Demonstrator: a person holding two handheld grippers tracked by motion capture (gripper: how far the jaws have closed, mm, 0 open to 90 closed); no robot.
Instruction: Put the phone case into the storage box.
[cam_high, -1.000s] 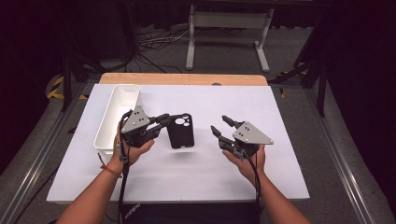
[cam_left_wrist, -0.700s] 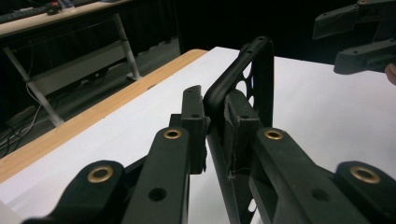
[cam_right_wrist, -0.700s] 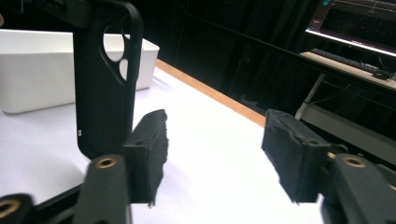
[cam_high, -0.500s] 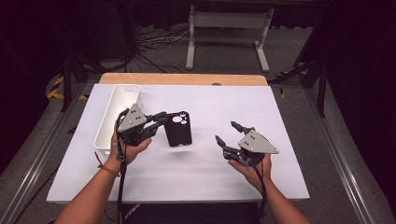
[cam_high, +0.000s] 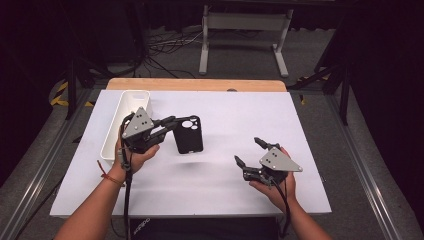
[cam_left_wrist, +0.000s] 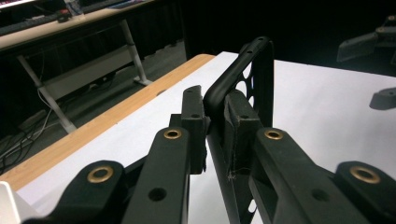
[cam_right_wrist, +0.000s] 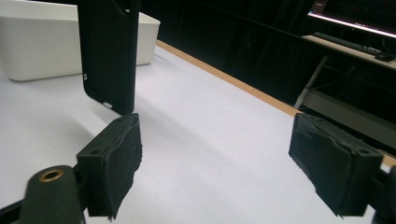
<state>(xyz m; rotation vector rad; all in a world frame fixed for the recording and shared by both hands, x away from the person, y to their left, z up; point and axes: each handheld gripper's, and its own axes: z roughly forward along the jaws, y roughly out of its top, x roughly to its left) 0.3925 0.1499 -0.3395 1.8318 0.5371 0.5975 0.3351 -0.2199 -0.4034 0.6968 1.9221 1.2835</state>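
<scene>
A black phone case (cam_high: 188, 134) with camera cut-outs hangs above the white table (cam_high: 240, 115), left of centre. My left gripper (cam_high: 170, 123) is shut on its left edge. In the left gripper view the case (cam_left_wrist: 254, 79) stands edge-on between the two pads, and my left gripper (cam_left_wrist: 215, 126) pinches its rim. My right gripper (cam_high: 248, 152) stands open near the front right of the table, nothing between its fingers. In the right gripper view its jaws (cam_right_wrist: 224, 163) are wide apart, and the case (cam_right_wrist: 109, 51) hangs at the upper left, clear of the table.
A long white bin (cam_high: 116, 125) lies along the table's left side, just beyond my left hand. A wooden strip (cam_high: 195, 84) runs along the far edge. A metal stand (cam_high: 240, 30) and cables are on the floor behind.
The left gripper has lifted the case and moved it slightly left. The right gripper has drawn back toward the front edge and lowered, still open.
</scene>
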